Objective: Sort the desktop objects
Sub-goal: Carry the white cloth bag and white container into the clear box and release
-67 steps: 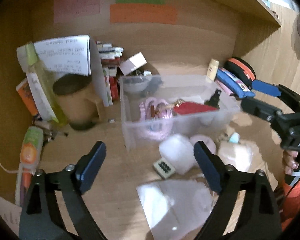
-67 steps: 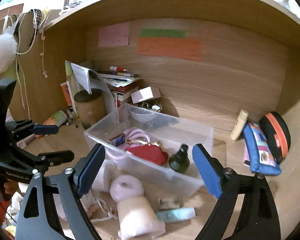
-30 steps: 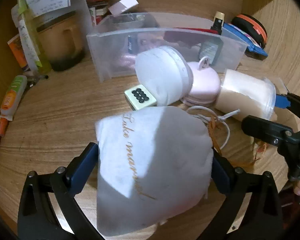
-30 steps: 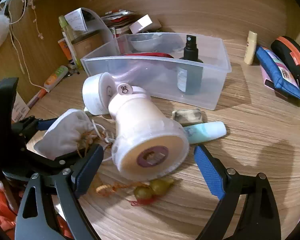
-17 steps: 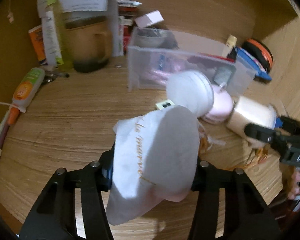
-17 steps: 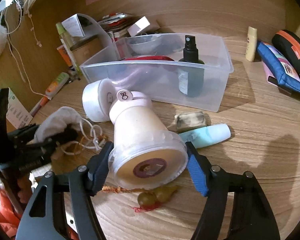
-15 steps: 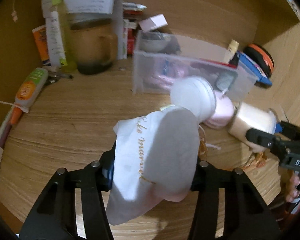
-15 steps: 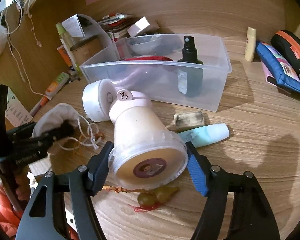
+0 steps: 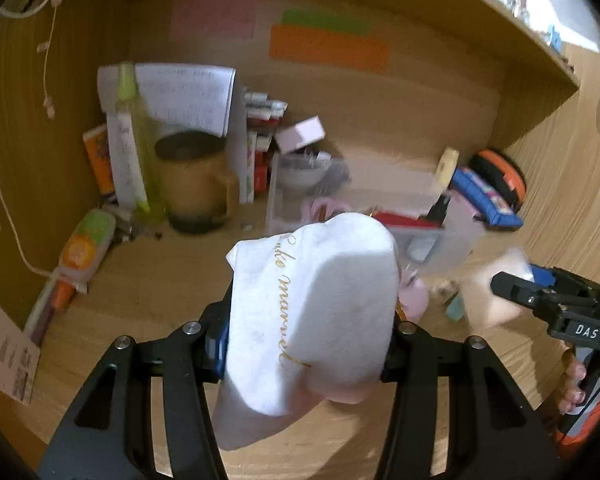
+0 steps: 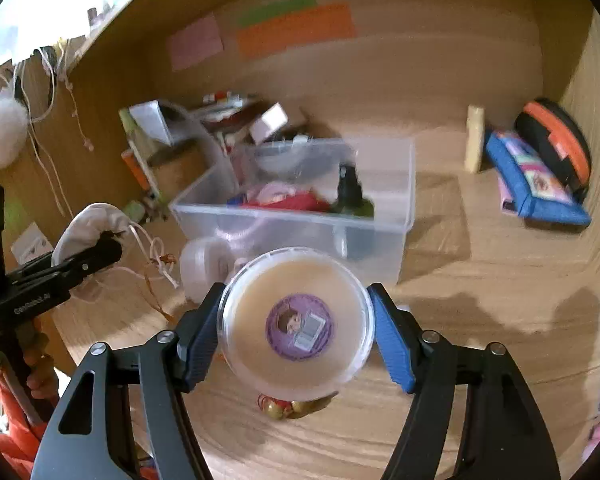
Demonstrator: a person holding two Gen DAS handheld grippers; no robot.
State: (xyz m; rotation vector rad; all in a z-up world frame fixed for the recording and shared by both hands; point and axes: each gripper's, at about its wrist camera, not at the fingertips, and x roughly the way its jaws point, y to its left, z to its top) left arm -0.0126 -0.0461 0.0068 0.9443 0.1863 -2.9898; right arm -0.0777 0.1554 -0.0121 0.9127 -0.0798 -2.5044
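My left gripper is shut on a white cloth pouch with gold script, held above the desk. From the right wrist view the same pouch hangs at the left with its drawstrings trailing. A cream round jar with a purple sticker on its base sits between the blue pads of my right gripper, which is shut on it and lifted off the wood. Behind both stands the clear plastic bin, holding a red item, a dark spray bottle and pink things. The bin shows blurred in the left view.
A white round case and gold beads lie on the desk in front of the bin. A brown mug, green bottle and books crowd the back left. A blue pouch and orange-black case sit at the right.
Both grippers closed on their objects and rose: the left lifted the white pouch, the right lifted the cream jar off the desk. The bin now appears lower and farther below both.
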